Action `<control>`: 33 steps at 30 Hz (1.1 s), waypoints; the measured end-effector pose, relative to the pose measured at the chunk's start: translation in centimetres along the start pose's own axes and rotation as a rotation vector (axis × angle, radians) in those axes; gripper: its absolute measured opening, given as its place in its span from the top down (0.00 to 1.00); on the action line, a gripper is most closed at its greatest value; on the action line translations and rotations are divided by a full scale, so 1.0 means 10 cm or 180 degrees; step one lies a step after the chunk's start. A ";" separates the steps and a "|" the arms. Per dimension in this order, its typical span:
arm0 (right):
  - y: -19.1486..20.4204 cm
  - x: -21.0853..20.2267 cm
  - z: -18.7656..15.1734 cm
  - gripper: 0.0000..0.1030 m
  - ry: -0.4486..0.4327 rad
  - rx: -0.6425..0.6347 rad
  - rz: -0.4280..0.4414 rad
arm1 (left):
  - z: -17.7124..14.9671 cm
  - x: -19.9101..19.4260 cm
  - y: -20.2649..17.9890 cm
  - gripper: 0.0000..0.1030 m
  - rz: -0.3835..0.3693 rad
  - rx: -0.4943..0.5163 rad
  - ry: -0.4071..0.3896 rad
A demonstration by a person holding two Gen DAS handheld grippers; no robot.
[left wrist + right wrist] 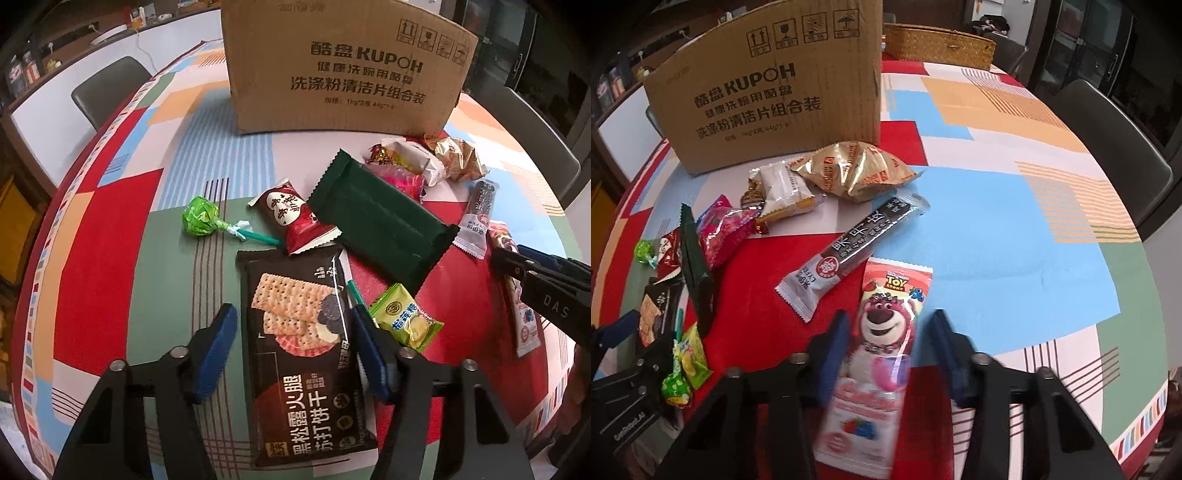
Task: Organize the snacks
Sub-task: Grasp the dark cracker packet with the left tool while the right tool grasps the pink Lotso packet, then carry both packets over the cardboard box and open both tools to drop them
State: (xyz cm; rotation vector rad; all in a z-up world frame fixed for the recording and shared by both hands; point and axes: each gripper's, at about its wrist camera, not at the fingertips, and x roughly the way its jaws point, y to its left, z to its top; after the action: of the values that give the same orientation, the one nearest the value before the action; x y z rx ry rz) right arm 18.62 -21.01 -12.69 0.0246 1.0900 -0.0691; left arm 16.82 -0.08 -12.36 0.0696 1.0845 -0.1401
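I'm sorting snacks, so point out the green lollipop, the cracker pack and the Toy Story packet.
Green lollipop (200,220): left wrist view, wrapped head.
Cracker pack (306,354): left wrist view, pack middle.
Toy Story packet (882,325): right wrist view, bear's face.

**Background stuff around the snack table**

The tablecloth (1015,229) is a loud patchwork of red, blue, green and orange blocks with stripey bits. A dark chair (110,92) sits at the far left edge of the table, and another dark chair (1108,147) is tucked in on the right side. A woven basket (938,46) sits at the back of the table. Dark glass-door cabinets (1108,48) stand behind it.
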 end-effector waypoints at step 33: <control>0.22 -0.88 0.00 0.70 -0.0651 -0.0351 0.0582 | 0.14 -1.00 -0.05 0.53 -0.0149 0.0042 -0.0773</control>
State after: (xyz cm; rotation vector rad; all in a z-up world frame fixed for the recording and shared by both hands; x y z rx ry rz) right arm 14.75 -18.44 -4.94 0.0177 0.8817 0.1503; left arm 13.37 0.01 -2.87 0.0377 0.8431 -0.1928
